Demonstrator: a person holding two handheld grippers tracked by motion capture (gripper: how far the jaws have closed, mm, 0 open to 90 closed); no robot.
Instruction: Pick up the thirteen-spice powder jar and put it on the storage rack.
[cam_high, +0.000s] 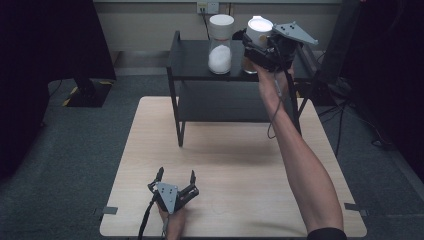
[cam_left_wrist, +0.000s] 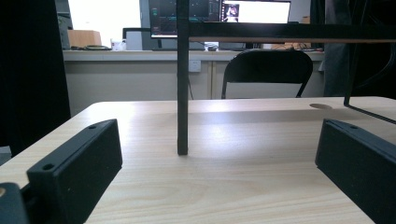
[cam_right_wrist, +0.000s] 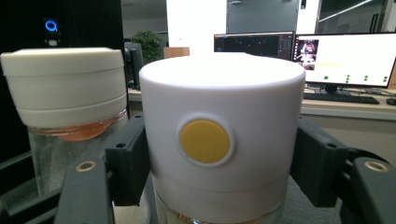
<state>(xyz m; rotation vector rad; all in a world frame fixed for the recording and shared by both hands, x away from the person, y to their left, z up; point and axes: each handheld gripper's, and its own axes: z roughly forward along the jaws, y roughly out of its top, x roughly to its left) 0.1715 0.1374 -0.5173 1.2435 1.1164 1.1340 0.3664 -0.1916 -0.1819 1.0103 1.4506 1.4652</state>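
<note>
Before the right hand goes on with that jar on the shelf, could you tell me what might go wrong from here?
1. The right gripper clamps the jar with the yellow dot by its smooth white lid, so it might slip or the lid come off.
2. The salt jar stands close beside it; a sideways move could knock it off the black shelf.

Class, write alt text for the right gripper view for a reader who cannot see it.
The right hand-held gripper clamps the white cylindrical lid with a round yellow button of a clear jar. Beside it stands a second clear glass jar with a white lid; lit computer monitors glow behind.
</note>
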